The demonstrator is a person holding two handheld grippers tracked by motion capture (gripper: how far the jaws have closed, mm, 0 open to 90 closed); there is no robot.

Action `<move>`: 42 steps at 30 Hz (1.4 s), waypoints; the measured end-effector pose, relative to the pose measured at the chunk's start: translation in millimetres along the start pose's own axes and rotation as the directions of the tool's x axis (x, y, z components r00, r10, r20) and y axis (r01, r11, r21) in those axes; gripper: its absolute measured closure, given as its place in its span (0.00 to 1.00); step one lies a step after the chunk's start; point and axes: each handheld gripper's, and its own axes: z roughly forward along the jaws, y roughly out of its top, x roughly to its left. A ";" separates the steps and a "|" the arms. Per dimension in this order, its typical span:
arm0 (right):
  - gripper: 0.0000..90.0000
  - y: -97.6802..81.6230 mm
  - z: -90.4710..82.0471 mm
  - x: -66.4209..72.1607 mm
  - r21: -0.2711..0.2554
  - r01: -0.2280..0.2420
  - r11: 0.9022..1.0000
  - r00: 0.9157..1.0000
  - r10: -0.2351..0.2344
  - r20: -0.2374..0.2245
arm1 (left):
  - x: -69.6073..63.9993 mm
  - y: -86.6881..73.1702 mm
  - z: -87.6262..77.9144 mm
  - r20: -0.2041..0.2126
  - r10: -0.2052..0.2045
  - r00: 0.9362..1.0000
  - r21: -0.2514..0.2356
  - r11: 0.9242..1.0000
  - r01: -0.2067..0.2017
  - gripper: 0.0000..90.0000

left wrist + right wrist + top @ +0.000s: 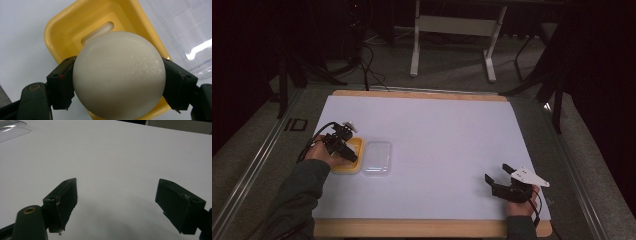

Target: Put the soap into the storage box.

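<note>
The white table [437, 150] takes up most of the high view, and nearly all the work sits at its nine o'clock edge. There the yellow soap dish [354, 161] stands, with its clear lid [377, 157] lying flat on the sheet just beside it, on the three o'clock side. So the lid is already off and the dish is open.

The left gripper [346, 151] hangs over the dish with its jaws partly closed on a round white soap bar [119, 75], one black pad pressed to each flank. In the left gripper view the soap covers the six o'clock half of the dish, while the slotted floor of the dish shows beyond it toward twelve o'clock. Whether the bar touches that floor I cannot tell; it looks held just above or at it.

The right gripper [499, 179] rests down at five o'clock on the table, well apart from the dish, its jaws spread wide with nothing between them.

By my judgement the work is about halfway: soap gripped and over the dish. Left to do, probably, are setting it down, letting go, and fitting the lid back on.
</note>
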 end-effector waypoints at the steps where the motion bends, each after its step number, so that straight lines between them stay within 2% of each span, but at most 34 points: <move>1: 0.19 0.0 0.0 0.0 0.000 0.000 1.000 1.000 0.000 0.000 | 0.4 -0.2 0.7 0.001 -0.001 1.000 0.002 1.000 0.001 0.26; 4: 0.19 0.0 0.0 0.1 0.002 0.000 1.000 1.000 0.000 0.000 | 0.9 0.2 1.9 0.007 0.008 1.000 0.002 1.000 -0.008 0.26; 15: 0.19 0.0 0.0 0.2 0.002 0.000 1.000 1.000 0.000 0.000 | -0.6 2.3 3.6 -0.014 0.038 0.999 0.011 0.999 -0.038 0.25; 23: 0.19 0.1 0.0 0.5 0.003 0.000 1.000 1.000 0.000 0.001 | -4.7 0.6 5.8 -0.028 0.097 0.995 0.027 0.995 -0.096 0.25; 30: 0.19 0.1 0.0 0.6 0.004 0.002 1.000 1.000 -0.002 0.000 | -5.4 0.4 6.0 -0.028 0.094 0.995 0.030 0.995 -0.093 0.25; 33: 0.19 0.1 0.0 0.5 0.004 0.001 1.000 1.000 -0.001 0.000 | -3.4 0.6 2.7 -0.018 0.089 0.996 0.025 0.996 -0.088 0.16; 34: 0.19 0.1 0.0 0.5 0.004 0.001 1.000 1.000 -0.001 0.000 | -2.6 0.1 0.0 0.000 0.088 0.996 0.005 0.996 -0.088 0.16; 35: 0.19 0.1 0.1 0.5 0.005 0.002 1.000 1.000 -0.002 -0.001 | -2.5 -0.1 -1.5 -0.003 0.088 0.996 -0.005 0.996 -0.088 0.16; 42: 0.19 0.1 0.1 0.6 0.005 0.002 1.000 1.000 -0.002 0.000 | -1.5 -1.3 -7.0 0.012 0.096 0.995 -0.021 0.995 -0.096 0.17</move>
